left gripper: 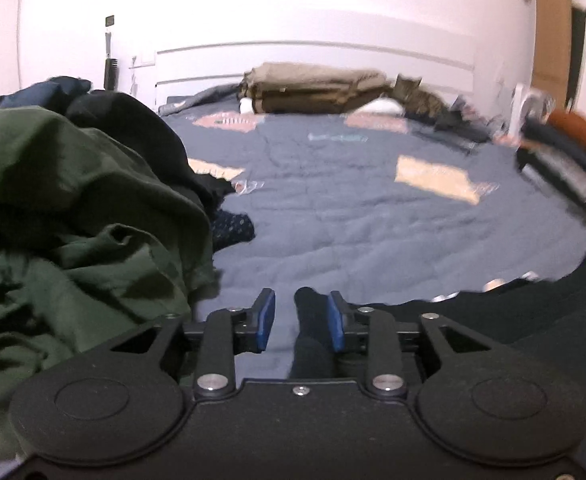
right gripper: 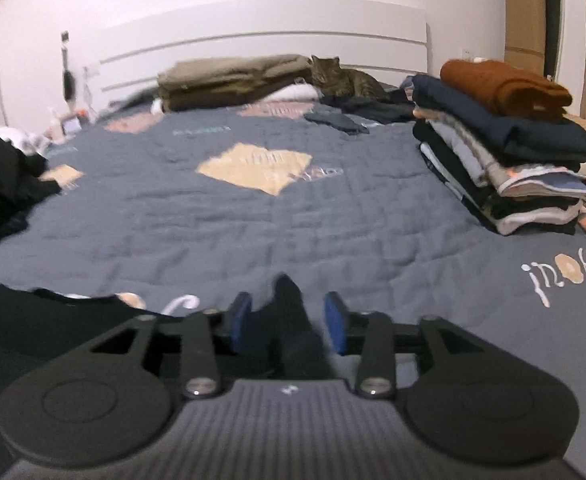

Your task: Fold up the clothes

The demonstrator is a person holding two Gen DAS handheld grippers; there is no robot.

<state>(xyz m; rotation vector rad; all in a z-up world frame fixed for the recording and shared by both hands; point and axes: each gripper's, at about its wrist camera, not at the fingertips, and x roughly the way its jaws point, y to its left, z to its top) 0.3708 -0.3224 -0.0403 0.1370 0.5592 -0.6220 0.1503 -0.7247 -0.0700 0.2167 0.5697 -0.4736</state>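
Letting go of a black garment (left gripper: pixel 513 312) is, I judge, the step in hand: its near edge lies spread across the quilted bed (left gripper: pixel 353 216) right under both my tools. My left hand-held gripper (left gripper: pixel 301 320) stands partly open, a dark fold of the cloth rising between the blue pads and resting against the right one without being pinched. My right hand-held gripper (right gripper: pixel 287 322) is likewise partly open, a peak of the same black fabric standing loose in the gap.

The garment is matte, dark and limp, its edge wavy against the grey-blue quilt. How much of it is already folded I cannot tell, since most lies below the view.

Next, I think, I must draw both tools clear without dragging the cloth, then regrip for a fold or carry it to the folded stack (right gripper: pixel 505 160) at my right. The unfolded heap (left gripper: pixel 73 208) waits at my left.
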